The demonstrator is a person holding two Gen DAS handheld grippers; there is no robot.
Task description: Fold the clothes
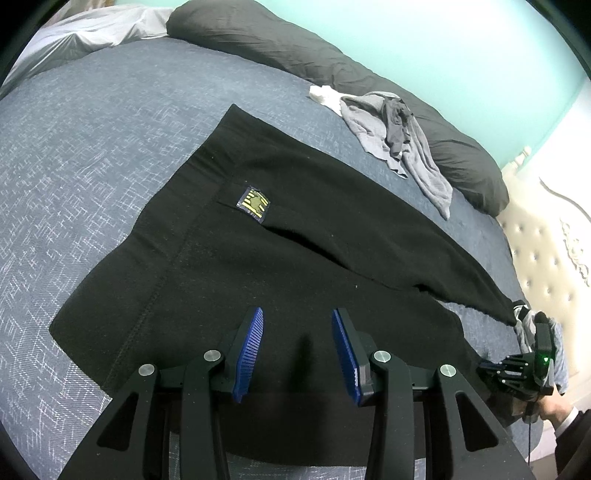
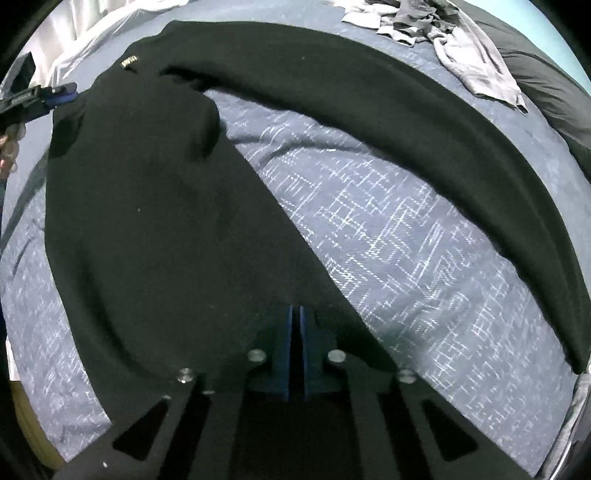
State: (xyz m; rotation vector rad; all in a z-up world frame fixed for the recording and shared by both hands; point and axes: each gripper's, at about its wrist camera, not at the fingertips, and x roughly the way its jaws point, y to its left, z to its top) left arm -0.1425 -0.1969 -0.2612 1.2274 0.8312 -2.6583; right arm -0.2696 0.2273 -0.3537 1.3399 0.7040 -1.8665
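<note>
Black trousers [image 1: 295, 251] lie spread on the blue-grey patterned bedcover [image 1: 92, 147], a yellow label [image 1: 255, 203] near the waist. My left gripper [image 1: 297, 312] hovers over the waist end, blue pads apart, nothing between them. In the right wrist view the two legs of the trousers [image 2: 155, 221] fork apart, with bare bedcover [image 2: 388, 229] between them. My right gripper [image 2: 296, 310] points steeply down at the hem of the near leg, its pads pressed together on the cloth edge. It shows in the left wrist view as the right gripper [image 1: 495, 369], held by a hand.
A heap of grey clothes [image 1: 399, 136] and a white piece lie at the far side, against a long black pillow [image 1: 332, 62]. A tufted cream headboard [image 1: 543, 258] is at the right. A pale sheet [image 1: 92, 29] is bunched at the far left.
</note>
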